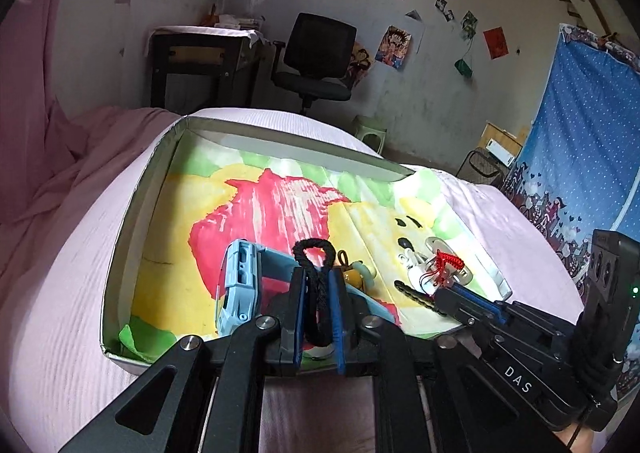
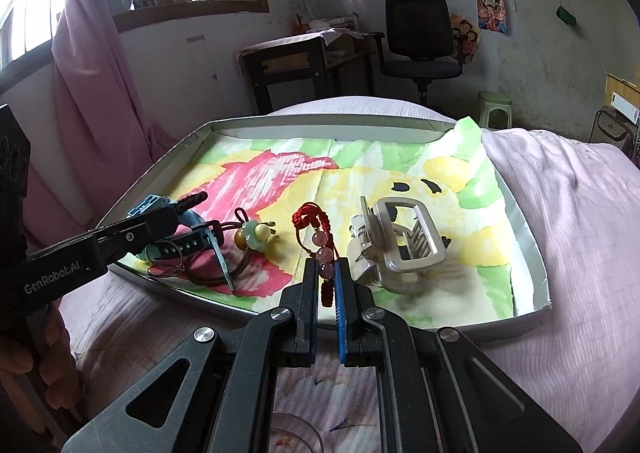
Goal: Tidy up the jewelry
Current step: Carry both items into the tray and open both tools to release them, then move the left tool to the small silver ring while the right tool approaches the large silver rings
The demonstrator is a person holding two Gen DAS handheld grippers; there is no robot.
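A shallow white box tray lined with a painted paper sits on the pink bed. My left gripper is shut on a black braided cord, held over the tray's near edge; it also shows in the right wrist view. My right gripper is shut on a red knotted cord bracelet with pink beads, seen in the left wrist view. In the tray lie a blue watch, a beaded charm on brown cord and a silver hair claw clip.
A black office chair and a dark desk stand against the far wall. A green stool is beside the bed. Pink curtains hang at left. A clear glass rim shows below my right gripper.
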